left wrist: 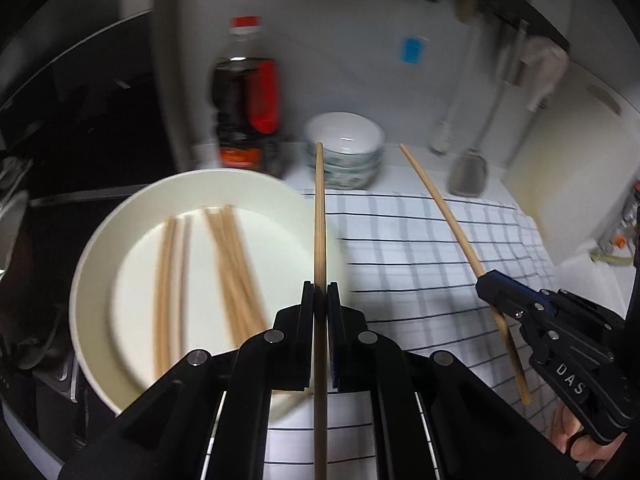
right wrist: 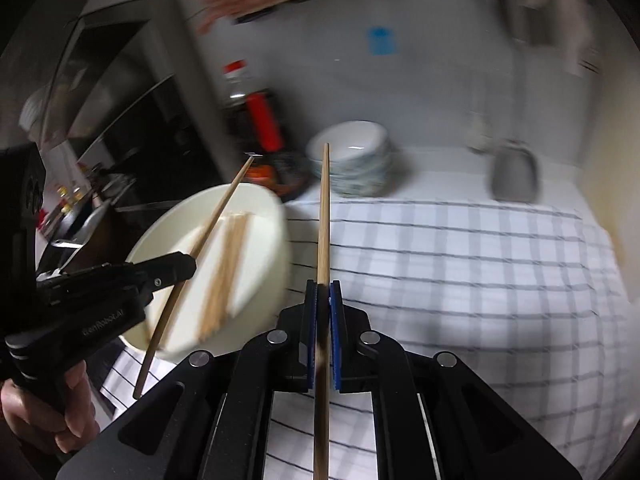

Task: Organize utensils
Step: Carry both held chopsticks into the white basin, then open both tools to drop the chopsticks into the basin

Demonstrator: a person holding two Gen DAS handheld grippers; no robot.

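— Checked cloth covers the counter, with a white plate of loose chopsticks at its left edge. Where does each gripper stand?

— Left gripper is clamped on one chopstick, which runs straight out between the pads, above the plate's rim. Right gripper pinches another chopstick the same way, over the cloth, pointing toward the stacked bowls.
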